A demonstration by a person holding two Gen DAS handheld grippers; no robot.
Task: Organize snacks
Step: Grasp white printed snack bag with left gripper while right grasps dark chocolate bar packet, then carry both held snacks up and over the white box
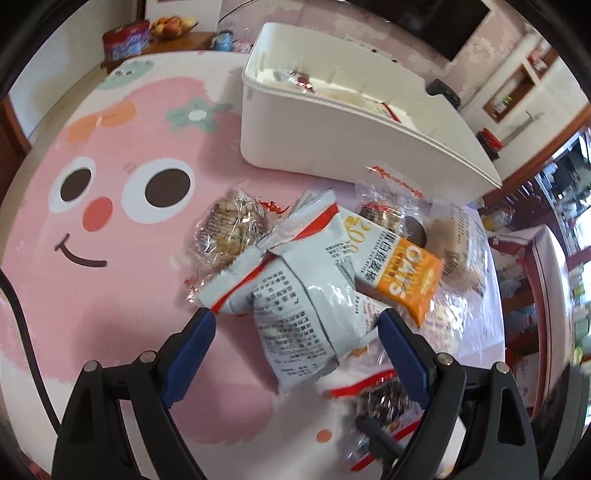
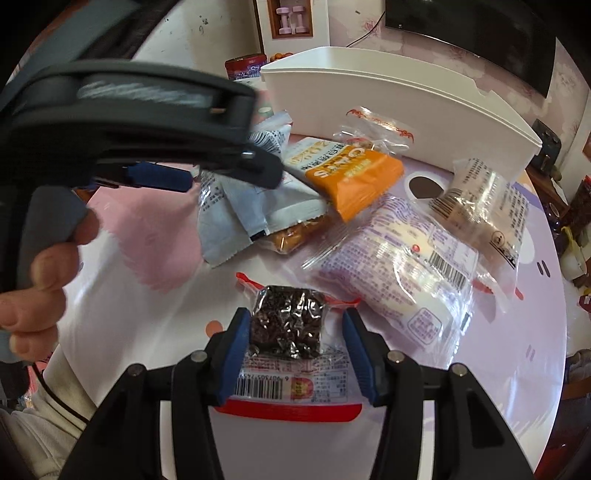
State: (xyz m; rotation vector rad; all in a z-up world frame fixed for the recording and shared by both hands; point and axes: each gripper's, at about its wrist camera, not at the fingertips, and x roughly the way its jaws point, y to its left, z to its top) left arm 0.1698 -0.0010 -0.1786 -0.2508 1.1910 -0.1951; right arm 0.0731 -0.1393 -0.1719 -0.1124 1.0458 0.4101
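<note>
Several wrapped snacks lie heaped on a pink cartoon table mat (image 1: 110, 295) in front of a white storage bin (image 1: 332, 147) (image 2: 369, 96). My left gripper (image 1: 297, 321) (image 2: 236, 181) is open, its fingers on either side of a grey-white printed packet (image 1: 295, 314) (image 2: 229, 221). Beside that packet are an orange oats packet (image 1: 406, 277) (image 2: 351, 177) and a clear-wrapped nut bar (image 1: 229, 229). My right gripper (image 2: 295, 325) straddles a dark seed bar in clear wrapping (image 2: 286, 325) (image 1: 384, 402). Its left pad is at the bar's edge and a gap remains on the right.
A clear purple-printed bread pack (image 2: 399, 266) and a clear-wrapped brown snack (image 2: 476, 206) lie right of the pile. A person's hand (image 2: 40, 280) holds the left gripper. A red tin (image 1: 125, 40) and a fruit bowl (image 1: 173, 26) stand behind the table.
</note>
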